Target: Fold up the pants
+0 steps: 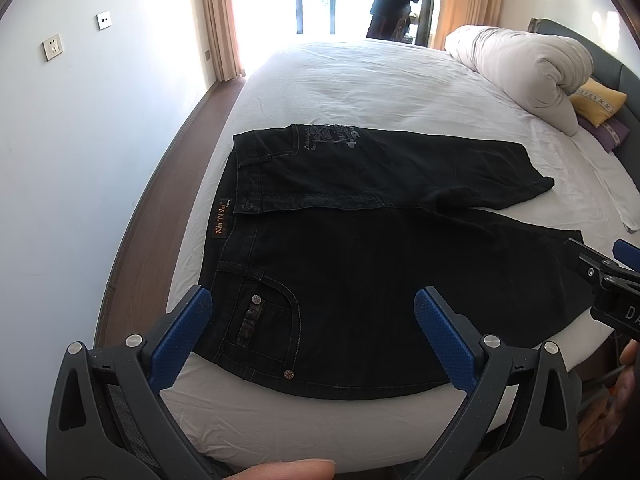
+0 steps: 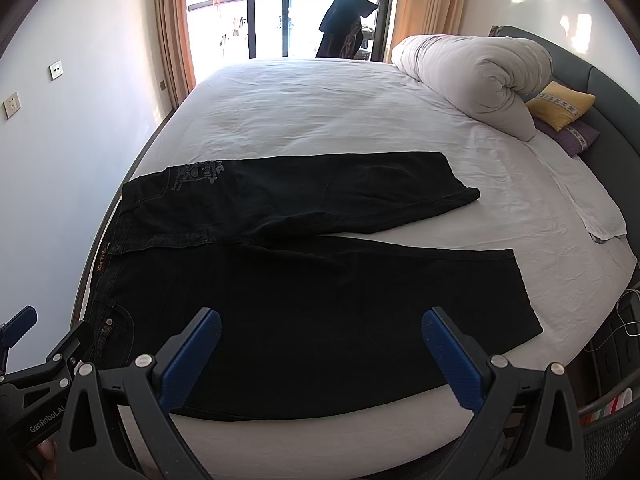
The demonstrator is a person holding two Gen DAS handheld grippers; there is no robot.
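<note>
Bedroom with a big bed (image 2: pixel 320 112) in white sheets is filling both views, sun is pouring in through the far glass door; a rolled duvet (image 2: pixel 476 80) and a yellow pillow (image 2: pixel 560 105) are sitting toward the headboard corner, well clear of the work.

Black pants (image 2: pixel 304 300) are lying flat along the bed's near edge, waistband toward the left edge, legs running right; the far leg is lying partly over the near one at the top and splaying away toward the hem, so they're looking spread out for a fold, not folded yet as far as I can judge.

Left gripper (image 1: pixel 314 334) is hovering over the waistband and front pocket end with its jaws spread wide, gripping nothing; right gripper (image 2: pixel 322 354) is hovering over the near leg further along, also gaping wide and empty.

My guess on the why: each is lining up with its own end of the near side seam, so both can pinch that edge together and carry the near leg over the far one; one hand alone would be letting the denim sag and skew.
</note>
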